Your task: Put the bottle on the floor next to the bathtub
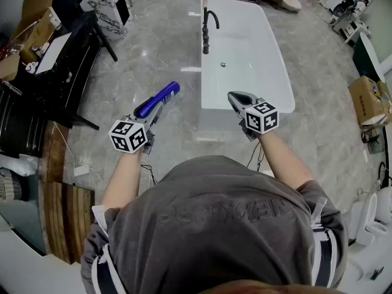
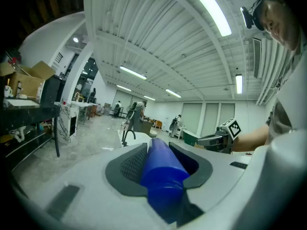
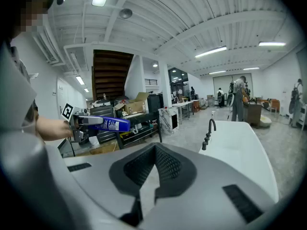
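My left gripper (image 1: pixel 152 110) pinches the blue bottle (image 1: pixel 159 98) in the air above the floor (image 1: pixel 165 48), left of the bathtub (image 1: pixel 245 41). My right gripper (image 1: pixel 236 97) is empty, jaws pressed together. I judge this the carrying step. Next the bottle needs lowering beside the tub.

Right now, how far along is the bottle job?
Done: pickup; the left gripper has its jaws shut on the blue bottle. In hand: bottle held in the air, over the floor left of the bathtub. Left: lower it, stand it beside the tub, release. The right gripper is shut, empty.
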